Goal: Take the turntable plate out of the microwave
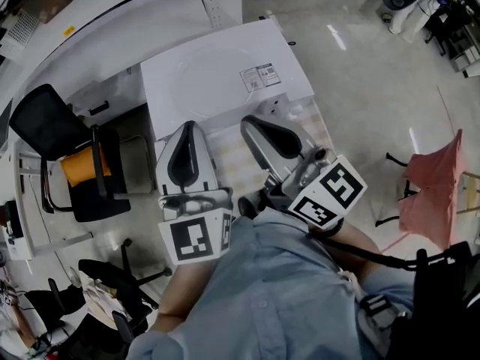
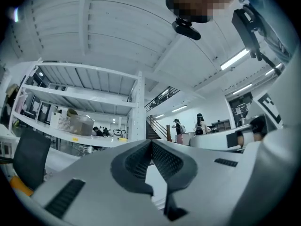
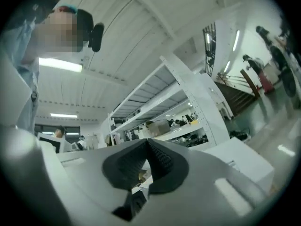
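Head view looks steeply down on a pale workshop floor [image 1: 352, 73], with a white, box-shaped microwave [image 1: 225, 73] in the upper middle of the frame, label uppermost, standing on a desk [image 1: 319, 126] with a checked cover. A black chair [image 1: 71, 148] with an orange cushion sits at the left, and a chair draped in pink cloth [image 1: 431, 190] stands at the right. Lower in the frame the person's blue-shirted torso fills the foreground, and both tools are drawn back against the chest, well clear of the microwave. I read that as a resting or parked pose rather than a reach. The left tool [image 1: 189, 126] has its ribbed pads pressed together with nothing between them, and the left gripper view shows it [image 2: 150, 145] pointing out at the white shelving rack [image 2: 84, 102] and the ceiling. The right tool [image 1: 251, 122] is likewise closed and empty, and in its own view [image 3: 147, 142] it is aimed at the same kind of rack. The turntable plate cannot be picked out for certain. A faint curved outline on the microwave's top might be it, but I cannot tell.
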Available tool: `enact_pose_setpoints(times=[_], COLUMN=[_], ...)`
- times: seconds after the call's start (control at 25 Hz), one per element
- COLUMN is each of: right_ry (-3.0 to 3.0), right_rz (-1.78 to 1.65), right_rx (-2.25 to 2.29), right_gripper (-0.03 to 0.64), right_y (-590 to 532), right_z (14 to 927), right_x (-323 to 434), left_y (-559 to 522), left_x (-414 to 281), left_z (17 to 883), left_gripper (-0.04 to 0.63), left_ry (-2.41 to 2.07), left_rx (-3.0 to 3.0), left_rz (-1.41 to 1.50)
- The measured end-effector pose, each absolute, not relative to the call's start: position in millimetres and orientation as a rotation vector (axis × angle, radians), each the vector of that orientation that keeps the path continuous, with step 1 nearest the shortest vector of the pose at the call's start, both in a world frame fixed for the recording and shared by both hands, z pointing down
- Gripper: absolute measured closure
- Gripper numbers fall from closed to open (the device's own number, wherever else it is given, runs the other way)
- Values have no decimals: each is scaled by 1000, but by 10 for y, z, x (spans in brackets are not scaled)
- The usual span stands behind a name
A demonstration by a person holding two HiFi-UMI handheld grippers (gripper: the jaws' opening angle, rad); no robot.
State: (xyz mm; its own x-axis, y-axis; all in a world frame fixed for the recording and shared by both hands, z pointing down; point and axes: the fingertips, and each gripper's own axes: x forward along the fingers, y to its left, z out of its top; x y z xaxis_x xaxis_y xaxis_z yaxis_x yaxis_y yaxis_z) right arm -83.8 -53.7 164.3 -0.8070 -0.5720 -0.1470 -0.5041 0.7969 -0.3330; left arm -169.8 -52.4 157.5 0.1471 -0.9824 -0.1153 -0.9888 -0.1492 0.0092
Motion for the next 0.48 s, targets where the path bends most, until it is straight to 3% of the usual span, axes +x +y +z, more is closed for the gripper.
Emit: enact_pose_setpoints(times=[0.2, 0.48], right_ry=[2832, 2846], right_rz=[-123, -45], right_rx=[-985, -1020], right_gripper=[615, 617], right_y=[-802, -649], right_z=[1620, 1496], right_x=[-1011, -1065], left_y=[-668, -544], left_x=[-1705, -1693], left_z=[1554, 1447], left_gripper=[588, 588], left_ry=[2012, 2003], left_rx=[-2273, -2270], left_rz=[82, 94])
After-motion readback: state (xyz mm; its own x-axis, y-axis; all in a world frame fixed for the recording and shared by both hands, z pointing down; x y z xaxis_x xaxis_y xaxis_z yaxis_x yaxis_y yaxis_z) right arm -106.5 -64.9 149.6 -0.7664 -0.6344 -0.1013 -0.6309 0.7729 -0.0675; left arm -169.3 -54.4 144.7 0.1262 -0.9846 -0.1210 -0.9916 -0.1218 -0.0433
